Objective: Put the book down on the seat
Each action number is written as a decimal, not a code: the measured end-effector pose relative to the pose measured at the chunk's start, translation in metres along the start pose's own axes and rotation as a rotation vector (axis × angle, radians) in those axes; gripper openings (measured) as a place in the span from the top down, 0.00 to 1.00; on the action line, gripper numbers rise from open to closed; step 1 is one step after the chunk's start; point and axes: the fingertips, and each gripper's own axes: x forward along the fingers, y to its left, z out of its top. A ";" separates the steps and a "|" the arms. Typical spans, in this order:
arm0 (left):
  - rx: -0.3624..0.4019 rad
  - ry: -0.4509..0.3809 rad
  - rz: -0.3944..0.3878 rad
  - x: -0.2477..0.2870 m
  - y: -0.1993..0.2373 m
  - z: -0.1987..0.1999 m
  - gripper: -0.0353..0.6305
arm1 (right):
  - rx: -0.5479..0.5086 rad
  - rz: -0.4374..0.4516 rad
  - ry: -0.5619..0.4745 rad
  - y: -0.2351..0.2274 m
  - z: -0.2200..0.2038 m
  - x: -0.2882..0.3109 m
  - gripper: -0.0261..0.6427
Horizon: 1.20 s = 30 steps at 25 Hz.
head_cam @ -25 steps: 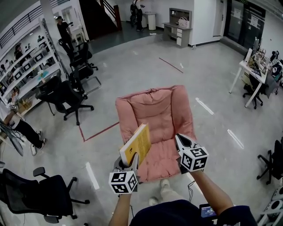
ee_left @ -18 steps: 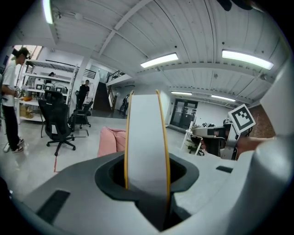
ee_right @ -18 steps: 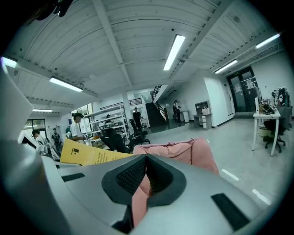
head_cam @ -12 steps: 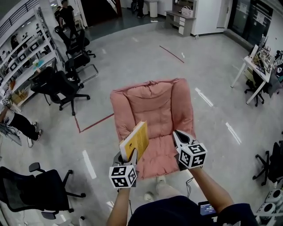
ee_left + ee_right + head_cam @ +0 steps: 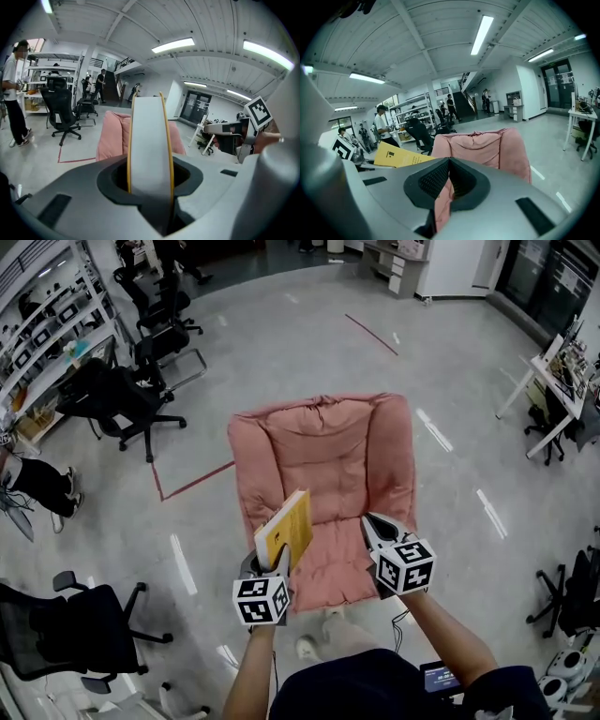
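1. book [image 5: 286,524] stands on edge, clamped at its lower end by the left gripper [image 5: 278,563] above the front left of the pink seat [image 5: 330,554], probably so it can be tipped flat.
2. right gripper [image 5: 373,524] is closed and empty, over the seat's front right, seemingly spare.
3. seat looks soft and quilted; glossy grey floor [image 5: 281,352] and office chairs [image 5: 131,413] lie beyond it.
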 end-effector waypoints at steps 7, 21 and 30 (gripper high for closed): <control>-0.026 0.080 0.017 0.031 0.009 -0.027 0.72 | -0.011 0.011 0.053 -0.012 -0.010 0.016 0.93; 0.000 0.232 0.049 0.082 0.031 -0.092 0.72 | -0.040 0.029 0.165 -0.024 -0.045 0.045 0.93; -0.015 0.290 0.054 0.096 0.040 -0.127 0.72 | -0.023 0.057 0.230 -0.018 -0.077 0.062 0.93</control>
